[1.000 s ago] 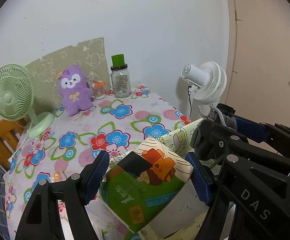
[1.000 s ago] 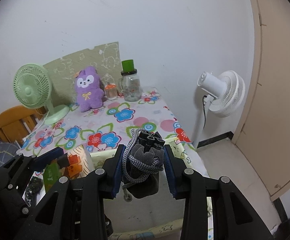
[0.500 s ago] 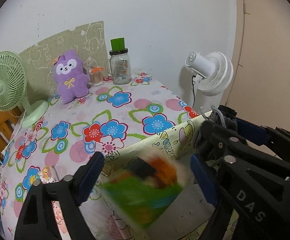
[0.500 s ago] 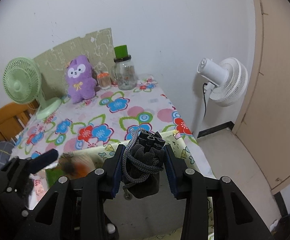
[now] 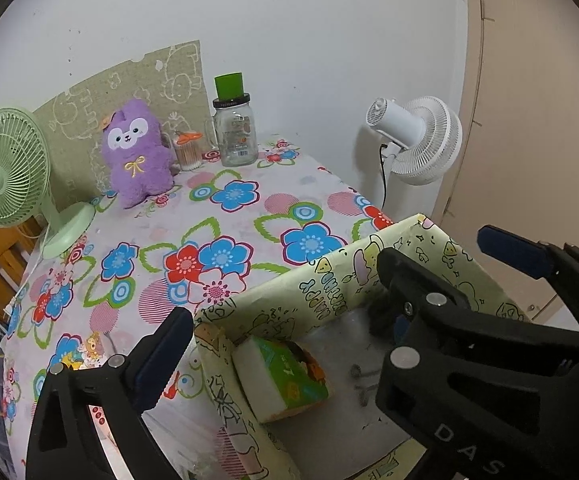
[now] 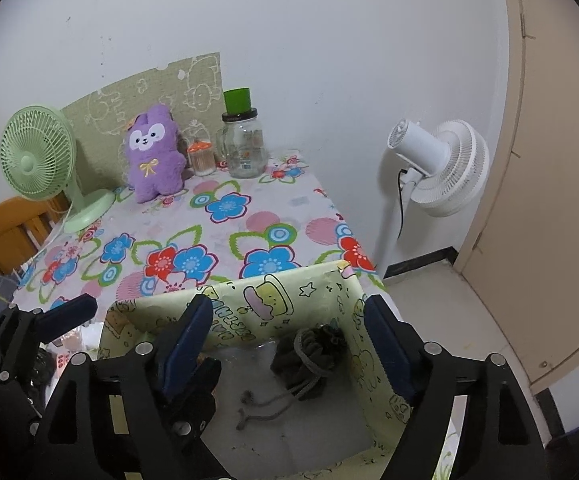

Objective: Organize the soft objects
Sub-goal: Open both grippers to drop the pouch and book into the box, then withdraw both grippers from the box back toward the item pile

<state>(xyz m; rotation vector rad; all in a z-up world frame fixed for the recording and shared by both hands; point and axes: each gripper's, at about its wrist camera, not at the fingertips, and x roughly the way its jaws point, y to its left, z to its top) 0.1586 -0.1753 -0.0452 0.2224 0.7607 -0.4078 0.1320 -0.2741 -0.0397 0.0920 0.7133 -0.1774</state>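
A pale cartoon-print box (image 5: 309,280) (image 6: 289,292) stands at the near right corner of the floral table (image 5: 229,216). A green and white tissue pack (image 5: 285,380) lies inside it at the left wall. A dark grey drawstring pouch (image 6: 313,356) lies on the box floor towards the far right. My left gripper (image 5: 285,344) hangs over the box with its jaws opening and nothing pressed between them. My right gripper (image 6: 287,344) hovers over the pouch, jaws opening, pads clear of it. A purple plush (image 5: 137,152) (image 6: 155,152) sits at the back of the table.
A green desk fan (image 5: 1,168) stands at the back left. A glass jar with a green lid (image 5: 235,136) and a small orange-lidded holder (image 5: 188,152) stand beside the plush. A white standing fan (image 6: 437,168) and a door (image 6: 549,160) are right of the table; a wooden chair (image 6: 5,232) is left.
The left jaws widened and the tissue pack fell into the box. The right jaws let go of the pouch, which now lies on the box floor.
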